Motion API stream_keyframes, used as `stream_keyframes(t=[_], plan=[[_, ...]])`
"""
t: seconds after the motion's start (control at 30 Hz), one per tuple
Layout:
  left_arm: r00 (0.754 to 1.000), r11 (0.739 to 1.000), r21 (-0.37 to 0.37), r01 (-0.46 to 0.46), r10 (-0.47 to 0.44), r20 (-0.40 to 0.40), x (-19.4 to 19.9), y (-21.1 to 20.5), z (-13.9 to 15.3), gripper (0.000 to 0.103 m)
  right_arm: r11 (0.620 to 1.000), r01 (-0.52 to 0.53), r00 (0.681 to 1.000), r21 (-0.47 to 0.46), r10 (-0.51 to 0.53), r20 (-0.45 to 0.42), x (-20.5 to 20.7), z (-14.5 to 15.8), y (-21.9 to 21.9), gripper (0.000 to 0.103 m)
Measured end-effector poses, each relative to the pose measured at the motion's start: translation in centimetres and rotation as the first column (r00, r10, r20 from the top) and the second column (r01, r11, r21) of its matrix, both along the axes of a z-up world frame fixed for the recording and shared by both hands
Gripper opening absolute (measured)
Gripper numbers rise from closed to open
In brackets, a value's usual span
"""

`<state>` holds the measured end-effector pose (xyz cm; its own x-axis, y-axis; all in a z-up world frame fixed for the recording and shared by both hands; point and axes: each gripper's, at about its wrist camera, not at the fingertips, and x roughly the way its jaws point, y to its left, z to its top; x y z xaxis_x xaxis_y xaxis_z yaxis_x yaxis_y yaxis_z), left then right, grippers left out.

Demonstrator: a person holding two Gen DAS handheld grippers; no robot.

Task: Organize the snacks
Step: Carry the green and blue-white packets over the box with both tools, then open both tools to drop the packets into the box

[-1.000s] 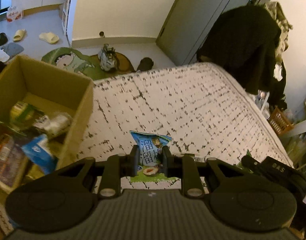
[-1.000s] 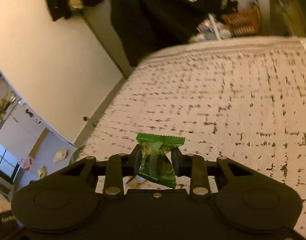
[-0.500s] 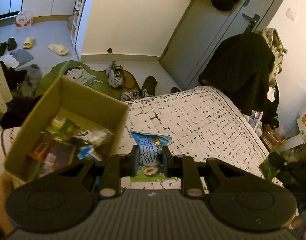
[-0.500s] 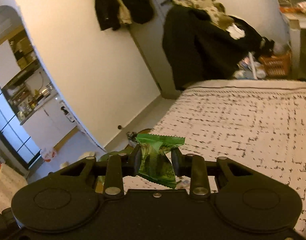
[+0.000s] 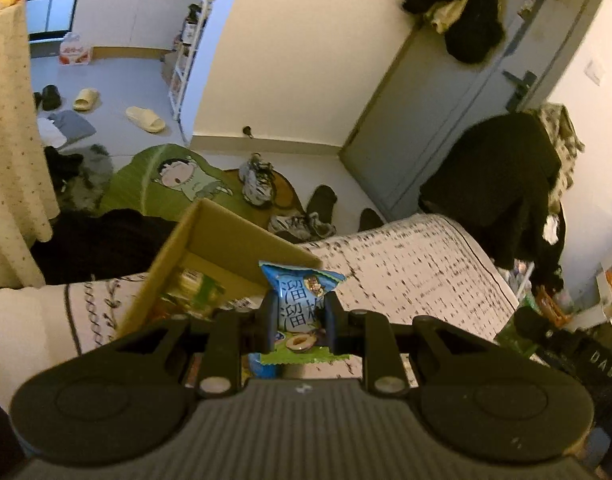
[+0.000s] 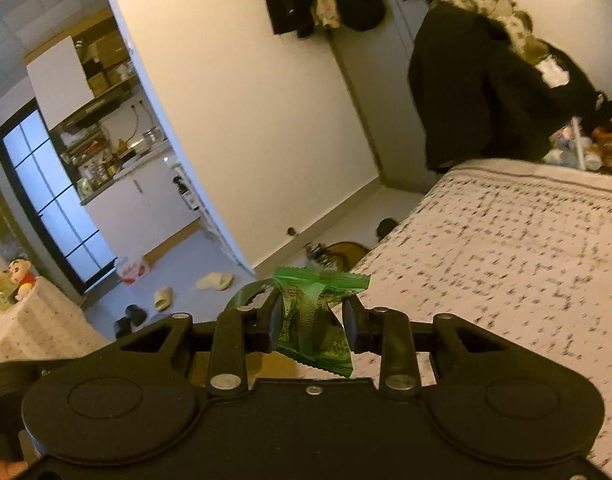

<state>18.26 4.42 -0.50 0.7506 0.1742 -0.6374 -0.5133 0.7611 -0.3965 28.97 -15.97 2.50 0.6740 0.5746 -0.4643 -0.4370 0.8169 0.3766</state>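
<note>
My left gripper (image 5: 298, 322) is shut on a blue and green snack packet (image 5: 300, 304) with Chinese print, held in the air at the near right corner of an open cardboard box (image 5: 174, 256). The box stands on the patterned bed cover (image 5: 417, 276) and holds several snack packs (image 5: 194, 286). My right gripper (image 6: 310, 320) is shut on a small green candy wrapper (image 6: 313, 316), held above the bed's left edge. A strip of cardboard shows just under the right fingers.
Shoes (image 5: 258, 178), slippers (image 5: 145, 119) and a green cartoon mat (image 5: 166, 184) lie on the floor beyond the bed. A dark coat (image 5: 493, 184) hangs by the grey door (image 5: 437, 120). A cream cloth-covered surface (image 5: 10, 152) stands at the left.
Both grippers have swung left and tilted up while holding their snacks. The box has slid from the left to right under the left gripper's fingers. More floor and kitchen show in the right view.
</note>
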Motion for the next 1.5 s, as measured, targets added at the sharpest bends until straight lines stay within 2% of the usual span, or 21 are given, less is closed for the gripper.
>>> stream_keyframes(t=[0.33, 0.67, 1.3, 1.5], plan=[[0.997, 0.997, -0.023, -0.071, 0.071, 0.005, -1.2, 4.0, -0.2, 0.022, 0.998, -0.067, 0.998, -0.007, 0.067, -0.002, -1.6, -0.4, 3.9, 0.031], [0.997, 0.996, -0.043, -0.081, 0.082, 0.003, -1.0, 7.7, -1.1, 0.022, 0.990, -0.140, 0.990, -0.037, 0.139, -0.016, -2.5, -1.5, 7.7, 0.031], [0.997, 0.994, -0.083, -0.064, 0.062, -0.035, 3.1, 9.9, -4.1, 0.022, 0.981, -0.184, 0.982, -0.057, 0.181, -0.056, -0.2, -4.1, 11.4, 0.031], [0.994, 0.992, -0.090, -0.087, 0.080, -0.076, 3.3, 10.8, -4.9, 0.026, 0.979, -0.191, 0.981, -0.068, 0.190, -0.028, -0.7, -4.3, 12.4, 0.031]])
